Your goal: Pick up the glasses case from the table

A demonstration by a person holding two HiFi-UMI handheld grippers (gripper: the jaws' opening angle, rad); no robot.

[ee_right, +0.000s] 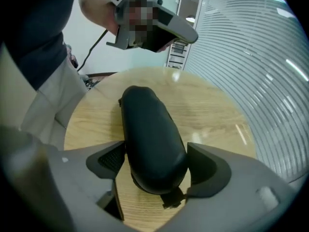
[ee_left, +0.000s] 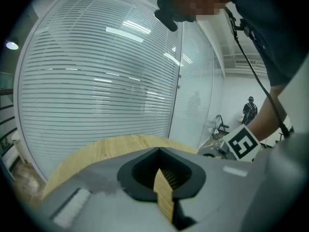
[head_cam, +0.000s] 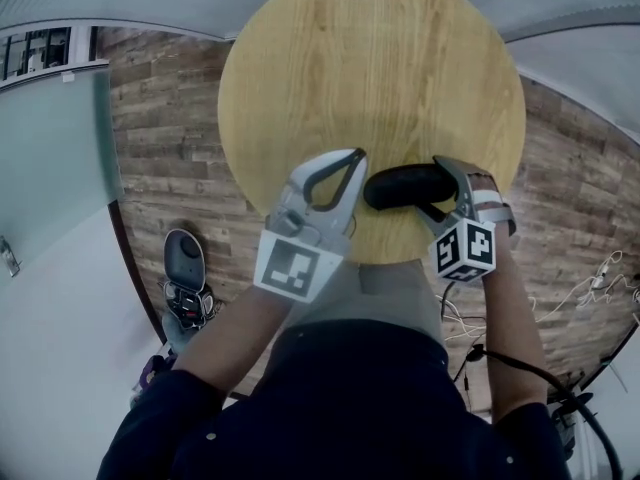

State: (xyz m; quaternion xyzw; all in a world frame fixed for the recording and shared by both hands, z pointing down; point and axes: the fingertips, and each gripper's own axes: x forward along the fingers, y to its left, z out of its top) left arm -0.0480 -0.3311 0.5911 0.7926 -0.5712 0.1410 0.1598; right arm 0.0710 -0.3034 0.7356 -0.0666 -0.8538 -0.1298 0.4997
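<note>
Right gripper (ee_right: 155, 162) wide, straddling glasses case (ee_right: 147, 124) end, no pinch yet | left gripper (ee_left: 162, 180) closed, empty | risk: I clamp rounded tip, case squirts ahead across table (ee_right: 212, 115)

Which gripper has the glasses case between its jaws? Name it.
The right gripper: its open jaws straddle the black glasses case on the table. The left gripper is shut on nothing.
</note>
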